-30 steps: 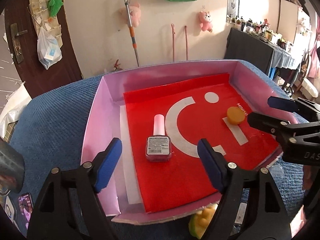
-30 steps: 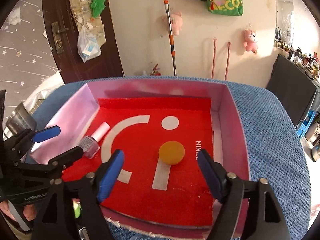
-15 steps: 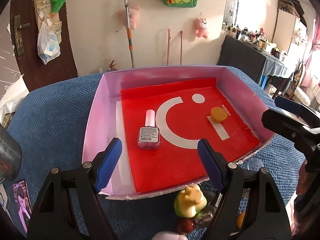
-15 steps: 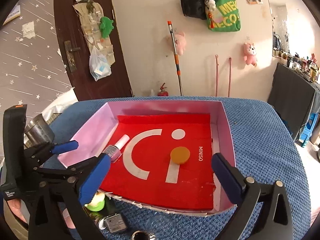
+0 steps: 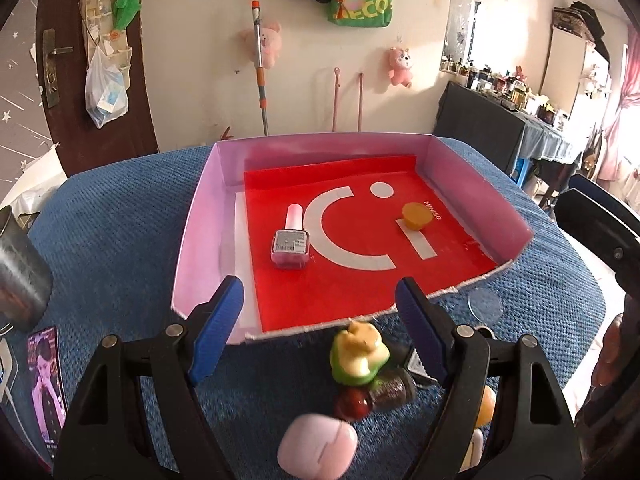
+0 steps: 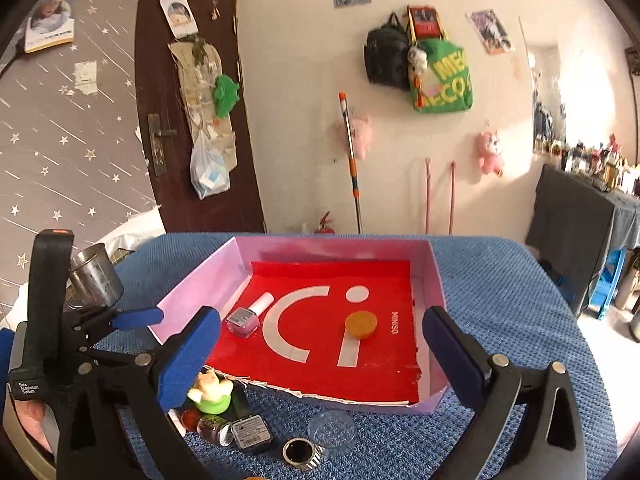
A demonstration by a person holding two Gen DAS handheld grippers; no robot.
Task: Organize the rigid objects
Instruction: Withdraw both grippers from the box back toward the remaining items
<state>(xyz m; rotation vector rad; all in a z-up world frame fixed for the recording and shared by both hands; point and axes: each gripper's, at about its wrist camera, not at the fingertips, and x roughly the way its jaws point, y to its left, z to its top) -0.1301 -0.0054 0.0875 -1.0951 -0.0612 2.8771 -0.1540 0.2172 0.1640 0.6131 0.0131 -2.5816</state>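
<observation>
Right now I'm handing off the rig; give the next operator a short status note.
Left tongs: open, empty.
Right tongs: open wide, empty.
In the pink box: nail polish bottle lying on the red liner; orange disc to its right.
Left to do: the pile on the blue cloth in front of the box: green figurine, glitter bottle, glass dish, metal ring, pink case.

I see open tray (image 6: 434,276) floor at frame centre, between bottle (image 6: 244,319) and disc (image 6: 361,324). Clutter (image 6: 240,420) blocks the lower-left approach along the tray's torn front edge.
</observation>
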